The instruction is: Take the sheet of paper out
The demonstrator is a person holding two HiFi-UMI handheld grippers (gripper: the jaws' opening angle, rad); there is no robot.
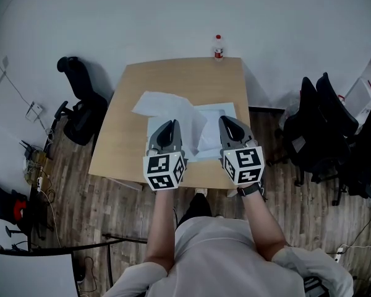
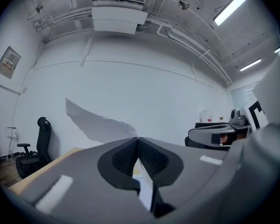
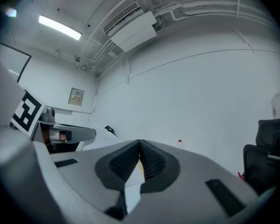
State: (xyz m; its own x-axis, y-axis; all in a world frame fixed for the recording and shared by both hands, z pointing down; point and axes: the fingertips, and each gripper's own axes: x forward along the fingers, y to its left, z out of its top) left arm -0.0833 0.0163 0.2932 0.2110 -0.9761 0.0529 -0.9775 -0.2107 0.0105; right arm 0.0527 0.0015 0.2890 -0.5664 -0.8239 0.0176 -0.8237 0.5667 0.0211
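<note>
Looks mostly done: white paper sheet [image 1: 164,109] raised over light wooden table [image 1: 123,135], pinched in clenched left gripper [image 1: 169,124]. Right gripper [image 1: 226,120] clamps a thin white edge, seemingly the pale flat sleeve [image 1: 219,111]. Remains: pulling fully clear.

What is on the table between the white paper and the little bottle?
Nothing. Only bare wooden table lies between the paper and the bottle, as the head view shows.

grey right gripper [image 1: 226,120], white shirt [image 1: 226,252], wristwatch [image 1: 250,189]
</note>
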